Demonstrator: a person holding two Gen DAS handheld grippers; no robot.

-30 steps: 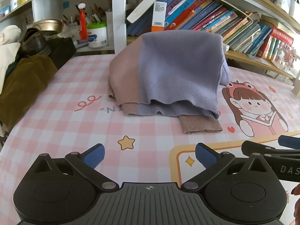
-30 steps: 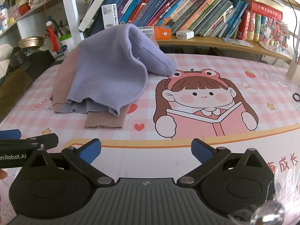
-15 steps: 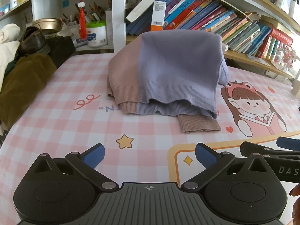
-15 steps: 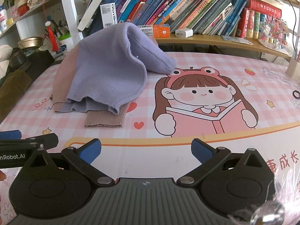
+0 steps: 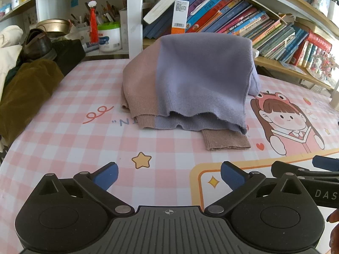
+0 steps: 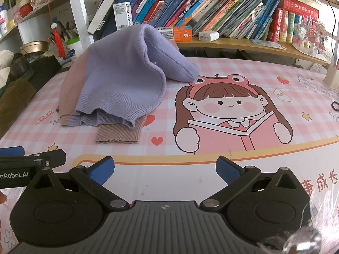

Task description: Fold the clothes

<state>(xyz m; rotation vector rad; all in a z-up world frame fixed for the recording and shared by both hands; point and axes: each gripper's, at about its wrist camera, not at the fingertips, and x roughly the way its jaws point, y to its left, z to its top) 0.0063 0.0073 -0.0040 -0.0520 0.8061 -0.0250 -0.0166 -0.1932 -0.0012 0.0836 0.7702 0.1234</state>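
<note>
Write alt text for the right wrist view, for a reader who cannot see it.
A lilac and dusty-pink knit sweater lies loosely folded on a pink checked tablecloth printed with a cartoon girl reading. The open right gripper hovers empty in the foreground, apart from the sweater. Behind, a shelf holds leaning books.

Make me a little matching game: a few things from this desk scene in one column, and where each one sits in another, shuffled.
Things:
1. sweater
2. brown shoe
3. white charger
4. cartoon girl print

Places:
a. on the book shelf
b. right of the sweater, on the mat
c. far left, atop piled clothes
d. heaped mid-table

Pairs: 1-d, 2-c, 3-a, 4-b
</note>
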